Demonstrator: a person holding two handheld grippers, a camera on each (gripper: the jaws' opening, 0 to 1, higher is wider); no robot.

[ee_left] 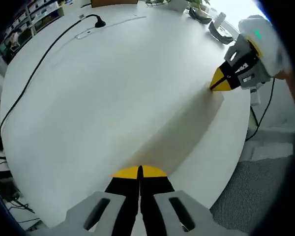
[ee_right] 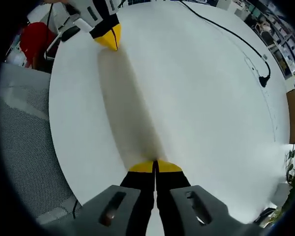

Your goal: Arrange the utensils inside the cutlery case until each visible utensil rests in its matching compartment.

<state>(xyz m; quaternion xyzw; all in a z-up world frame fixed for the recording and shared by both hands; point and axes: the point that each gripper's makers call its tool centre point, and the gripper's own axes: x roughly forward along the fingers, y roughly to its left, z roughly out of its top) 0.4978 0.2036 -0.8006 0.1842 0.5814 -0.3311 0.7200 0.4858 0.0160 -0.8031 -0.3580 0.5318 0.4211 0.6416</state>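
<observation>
two grippers (ee_left: 139, 171) (ee_right: 156, 166), one table (ee_left: 113, 88), one cable (ee_left: 44, 54)

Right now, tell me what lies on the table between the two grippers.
Nothing: in the left gripper view, the white table is bare between the left gripper and the right gripper, apart from a shadow.

From my seat I see a white round worktop (ee_left: 113, 88) with a black cable (ee_left: 44, 54) running across it to a black plug end (ee_left: 99, 22), and in the right gripper view the same cable (ee_right: 226, 32) crosses the worktop (ee_right: 196, 98) toward its far edge. Beyond the rim lies grey carpeted floor (ee_right: 24, 137), with something red (ee_right: 34, 42) near it. Shelving (ee_left: 37, 12) and a plant (ee_left: 199, 5) stand past the worktop.
</observation>
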